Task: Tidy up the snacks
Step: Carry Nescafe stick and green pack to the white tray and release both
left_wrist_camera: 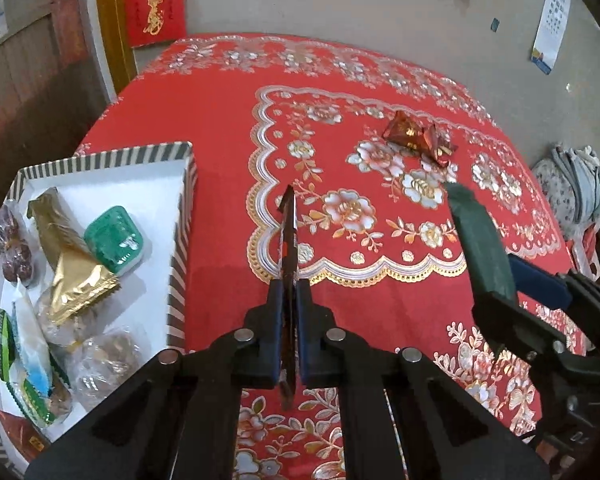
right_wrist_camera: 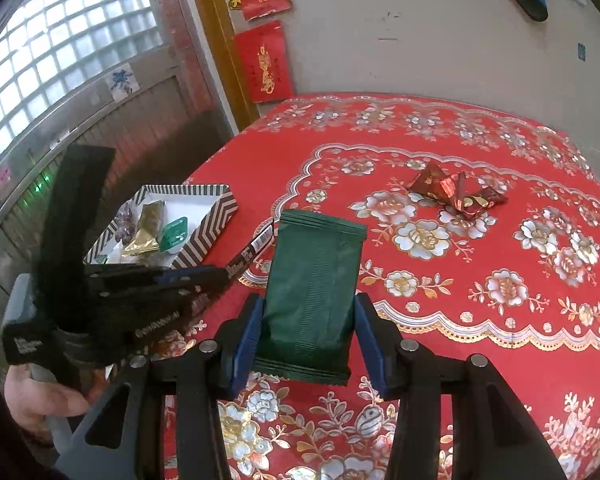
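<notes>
My left gripper (left_wrist_camera: pixel 289 292) is shut on a thin dark snack packet (left_wrist_camera: pixel 289 232), seen edge-on and sticking out past the fingertips above the red tablecloth. Left of it lies a striped-rim tray (left_wrist_camera: pixel 180 248) holding a gold packet (left_wrist_camera: pixel 74 268), a green cup (left_wrist_camera: pixel 114 240) and several wrapped snacks. My right gripper (right_wrist_camera: pixel 310 300) is shut on a flat dark green packet (right_wrist_camera: pixel 314 280), held upright above the cloth. In the right wrist view the left gripper (right_wrist_camera: pixel 220 272) with its dark packet (right_wrist_camera: pixel 254 248) hovers just right of the tray (right_wrist_camera: pixel 216 220). Two red foil candies (right_wrist_camera: pixel 456 192) lie farther back on the cloth.
The table's left edge runs close behind the tray, with a door frame (left_wrist_camera: pixel 114 20) and a glass-block window (right_wrist_camera: pixel 60 60) beyond. Red paper decorations (right_wrist_camera: pixel 266 62) hang on the wall. A pile of cloth (left_wrist_camera: pixel 576 196) sits off the table's right side. A hand (right_wrist_camera: pixel 40 396) holds the left gripper.
</notes>
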Demonstrator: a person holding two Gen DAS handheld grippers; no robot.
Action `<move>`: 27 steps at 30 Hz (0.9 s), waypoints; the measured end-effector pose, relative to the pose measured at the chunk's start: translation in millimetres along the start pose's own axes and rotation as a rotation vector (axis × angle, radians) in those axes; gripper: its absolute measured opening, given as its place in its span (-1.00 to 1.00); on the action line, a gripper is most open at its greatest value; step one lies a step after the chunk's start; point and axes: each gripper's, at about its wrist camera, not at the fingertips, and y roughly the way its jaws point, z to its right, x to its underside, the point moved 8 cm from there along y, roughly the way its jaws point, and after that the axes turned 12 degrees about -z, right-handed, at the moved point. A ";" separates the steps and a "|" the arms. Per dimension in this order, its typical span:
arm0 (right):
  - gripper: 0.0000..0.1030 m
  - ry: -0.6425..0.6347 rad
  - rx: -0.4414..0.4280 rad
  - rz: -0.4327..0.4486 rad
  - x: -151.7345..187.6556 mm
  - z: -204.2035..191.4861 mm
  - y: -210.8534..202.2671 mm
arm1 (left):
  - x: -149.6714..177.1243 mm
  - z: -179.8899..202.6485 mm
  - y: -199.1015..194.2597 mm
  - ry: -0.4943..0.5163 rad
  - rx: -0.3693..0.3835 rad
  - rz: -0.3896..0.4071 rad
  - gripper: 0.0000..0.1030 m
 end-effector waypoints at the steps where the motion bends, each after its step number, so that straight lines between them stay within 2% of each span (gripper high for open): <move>1: -0.09 -0.001 -0.004 0.000 -0.1 -1.0 0.0 | -0.3 -1.5 -1.7 -0.002 0.004 0.003 -0.92; 15: -0.09 -0.046 -0.029 0.025 -10.6 -30.3 -7.8 | -1.8 -19.8 -55.7 -0.019 0.017 0.104 -0.93; 27: -0.09 -0.122 -0.055 0.044 -21.9 -75.0 -10.8 | 9.1 -63.6 -94.0 -0.069 -0.044 0.183 -0.92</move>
